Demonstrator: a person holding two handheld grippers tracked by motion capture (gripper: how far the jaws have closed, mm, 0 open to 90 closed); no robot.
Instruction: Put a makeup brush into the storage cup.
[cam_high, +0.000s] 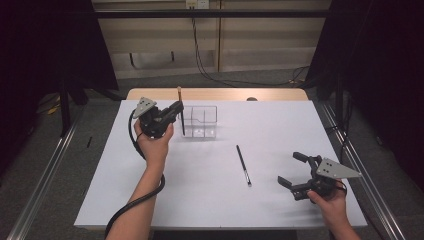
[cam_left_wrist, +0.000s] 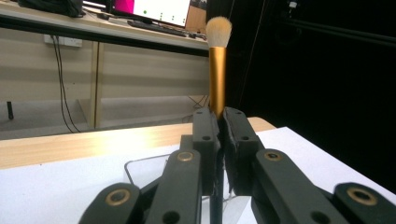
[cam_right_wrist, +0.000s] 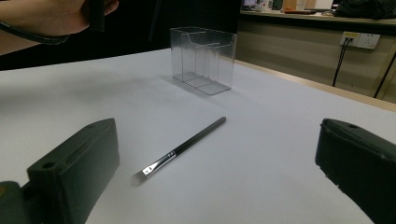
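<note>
In the left gripper view the brush (cam_left_wrist: 217, 70) handle vanishes between the closed jaws at frame centre, its lower end cut off by the bottom edge. In the high view its tip against the organizer (cam_high: 200, 121), upper left, is too small to place. The right gripper view crops the left hand (cam_right_wrist: 51, 16) at top left.

The white table top (cam_high: 210, 190) is evenly lit from overhead in the high view, while the curtained flanks to left and right are lost in near black. Soft, faint shadows are cast beneath the clear organizer (cam_high: 200, 121) and the thin brush (cam_high: 243, 165). In the left gripper view a glare patch is seen on the wooden table edge (cam_left_wrist: 116, 142) (the near jaws are rendered soft). In the right gripper view the near jaws are blurred, and the far room is dim.
</note>
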